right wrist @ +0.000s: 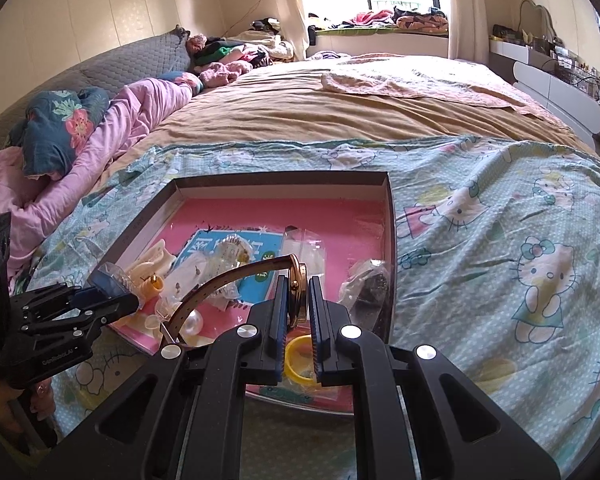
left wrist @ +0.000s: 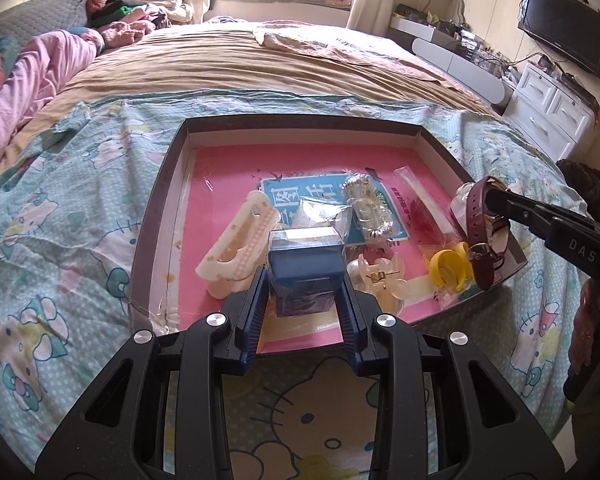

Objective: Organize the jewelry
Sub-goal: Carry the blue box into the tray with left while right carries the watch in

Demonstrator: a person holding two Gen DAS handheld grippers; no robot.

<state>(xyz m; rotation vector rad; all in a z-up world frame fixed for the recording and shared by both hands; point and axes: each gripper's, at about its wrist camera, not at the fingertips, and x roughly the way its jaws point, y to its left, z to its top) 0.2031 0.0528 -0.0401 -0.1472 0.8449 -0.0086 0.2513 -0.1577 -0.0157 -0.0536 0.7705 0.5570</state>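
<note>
A shallow cardboard tray with dark walls and a pink lining (left wrist: 168,184) lies on a bed spread with a pale blue cartoon-cat sheet (left wrist: 60,200).

The left gripper (left wrist: 303,300) has its jaws closed on a small blue box with a clear plastic lid (left wrist: 306,268). The box stands upright between the ribbed blue pads, over the near edge of the tray, its clear lid on top and its long axis running up and down.

The right gripper (right wrist: 298,312) has its jaws drawn narrow on the gold case of a wristwatch with a maroon leather strap (right wrist: 228,284). The watch sits edge-on between the pads. In the right wrist view its strap arcs away to the left and down towards the near left, its perforated end hanging over the tray. In the left wrist view the watch (left wrist: 486,232) hangs over the right side of the tray, strap looping downwards.

Inside the tray lie a cream plastic hair claw (left wrist: 236,248), long axis running from near left to far right, a blue printed card (left wrist: 300,196), a clear bag with a pale beaded bracelet (left wrist: 368,208), a yellow plastic ring (left wrist: 448,270) near the right wall, and a clear hair clip with a large pearl (left wrist: 380,276).
</note>
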